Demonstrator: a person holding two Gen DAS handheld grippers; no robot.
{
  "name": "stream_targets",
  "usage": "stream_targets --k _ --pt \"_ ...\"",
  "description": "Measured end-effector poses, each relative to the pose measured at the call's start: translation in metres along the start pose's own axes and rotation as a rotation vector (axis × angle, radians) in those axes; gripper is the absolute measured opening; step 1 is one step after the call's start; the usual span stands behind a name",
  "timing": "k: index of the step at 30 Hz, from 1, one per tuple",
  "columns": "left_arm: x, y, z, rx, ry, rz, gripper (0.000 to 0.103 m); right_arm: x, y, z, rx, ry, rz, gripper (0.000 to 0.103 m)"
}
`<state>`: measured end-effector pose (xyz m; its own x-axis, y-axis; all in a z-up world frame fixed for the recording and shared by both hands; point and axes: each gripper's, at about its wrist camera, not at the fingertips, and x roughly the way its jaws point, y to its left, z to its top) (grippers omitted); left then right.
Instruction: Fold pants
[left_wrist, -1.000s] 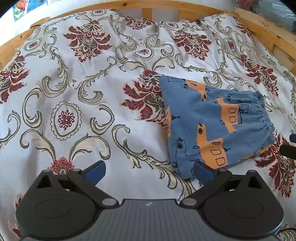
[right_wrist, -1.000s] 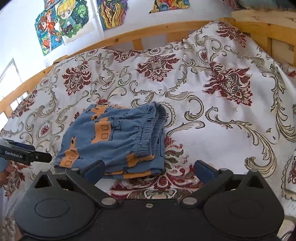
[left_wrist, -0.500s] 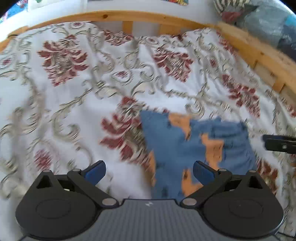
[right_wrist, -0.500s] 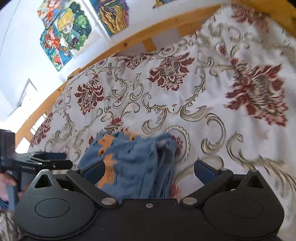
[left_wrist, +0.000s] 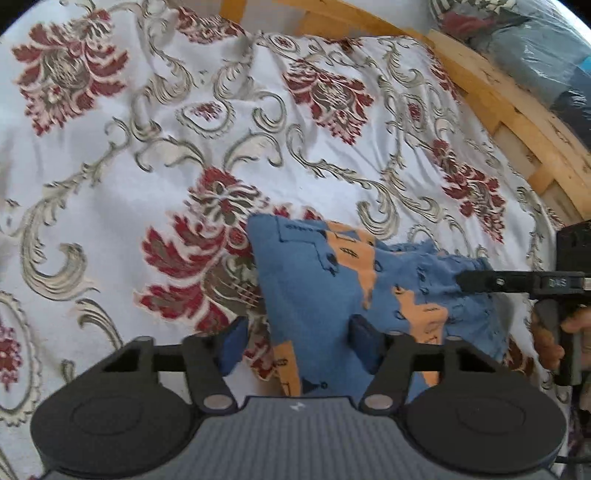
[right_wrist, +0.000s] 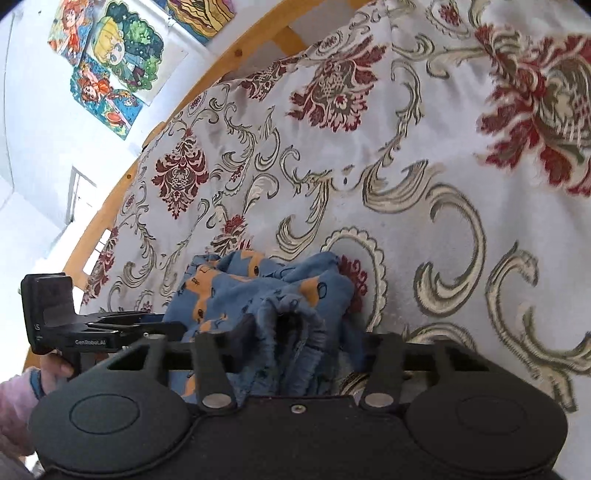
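Note:
Blue pants (left_wrist: 314, 280) with orange print lie folded on the flowered bedspread (left_wrist: 110, 206). My left gripper (left_wrist: 297, 343) straddles their near left edge; its jaws are closing, the right finger rests on the cloth and the left one is still off it. My right gripper (right_wrist: 299, 332) is over the gathered waistband, jaws closing with the bunched cloth (right_wrist: 229, 291) standing between them; its right finger is hidden behind the fabric. In the left wrist view the right gripper (left_wrist: 465, 280) pokes into the waistband from the right. The left gripper (right_wrist: 162, 326) shows at the left of the right wrist view.
A wooden bed rail (left_wrist: 517, 122) curves round the far and right sides of the bedspread, with wrapped bundles (left_wrist: 535, 44) beyond it. Cartoon posters (right_wrist: 110, 55) hang on the white wall. A hand (left_wrist: 546, 339) holds the right gripper's handle.
Both grippers came in lower over the pants and their jaws narrowed from wide open. The waistband has bunched up between the right fingers; the left edge now sits between the left fingers.

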<state>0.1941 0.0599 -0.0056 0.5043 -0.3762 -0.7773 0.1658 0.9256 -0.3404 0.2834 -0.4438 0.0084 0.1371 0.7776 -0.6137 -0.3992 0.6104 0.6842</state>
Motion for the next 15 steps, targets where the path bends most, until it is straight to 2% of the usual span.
stream_targets --k 2,3,6,9,15 --pt "0.001 0.001 0.0 0.003 0.007 -0.035 0.043 0.0 0.002 -0.003 -0.001 -0.011 -0.002 0.033" --pt "0.001 0.0 0.001 0.009 0.012 -0.044 0.036 0.0 0.003 -0.004 0.008 -0.021 0.003 0.031" --pt "0.0 -0.01 0.002 0.071 0.017 -0.019 0.027 -0.003 0.008 -0.005 0.023 -0.05 0.005 0.026" --pt "-0.004 -0.023 0.004 0.127 0.018 0.011 0.024 -0.008 0.018 -0.005 -0.006 -0.072 -0.013 0.023" --pt "-0.016 -0.029 0.01 0.109 0.0 0.028 0.021 -0.018 0.042 0.004 -0.067 -0.119 -0.021 0.022"
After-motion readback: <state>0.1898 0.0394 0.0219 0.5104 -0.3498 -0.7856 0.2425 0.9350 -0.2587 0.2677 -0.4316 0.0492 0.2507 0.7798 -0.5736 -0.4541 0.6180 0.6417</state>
